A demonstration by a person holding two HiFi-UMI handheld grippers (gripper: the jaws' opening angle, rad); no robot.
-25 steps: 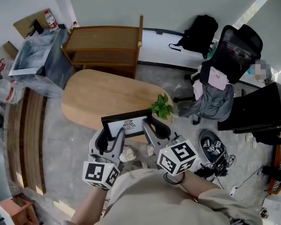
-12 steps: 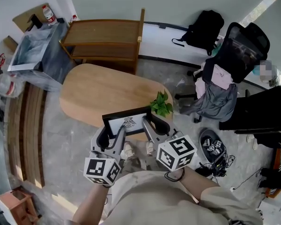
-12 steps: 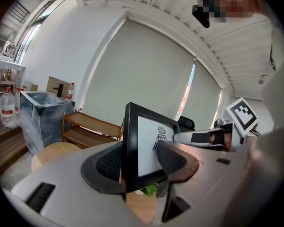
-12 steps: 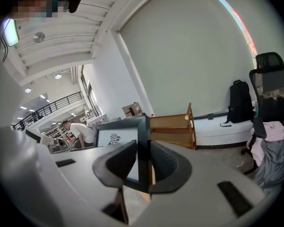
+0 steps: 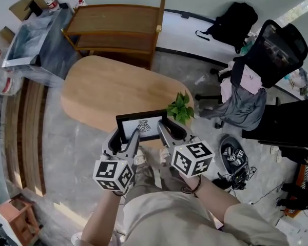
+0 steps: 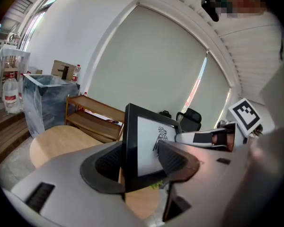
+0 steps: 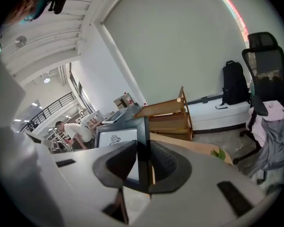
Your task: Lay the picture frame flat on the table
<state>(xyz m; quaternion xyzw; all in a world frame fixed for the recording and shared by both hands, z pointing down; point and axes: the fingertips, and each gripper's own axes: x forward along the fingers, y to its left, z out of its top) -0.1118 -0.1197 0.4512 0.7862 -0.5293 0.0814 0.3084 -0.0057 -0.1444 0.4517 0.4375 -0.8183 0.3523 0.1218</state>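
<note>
The left gripper (image 6: 141,155) is clamping the left side rail of a black picture frame (image 5: 142,127). One pad is lying on the back and the other on the glazed front. Its jaws have just been opening slightly, yet both pads look to be pressing on the rail. The right gripper (image 7: 141,162) is pinching the opposite rail the same way, with its jaws narrow around the thin edge.

Between the two grippers the frame is standing roughly upright, its white print with a small dark emblem facing the person. Its lower edge is sitting at the near rim of the oval wooden table (image 5: 105,94); whether it is touching the wood is not showing.

The frame is likely handling as a stiff, light thing with a smooth, slippery moulding and a breakable front. The side rails, gripped low, are probably the safest hold.

Just beyond the right gripper a small leafy plant (image 5: 180,108) is growing, its pot hiding under the leaves. Far ahead of the left gripper a grey bin (image 5: 31,40) is standing on the floor, its contents unreadable. A wooden shelf unit (image 5: 115,27) beside the bin is carrying nothing visible.
</note>
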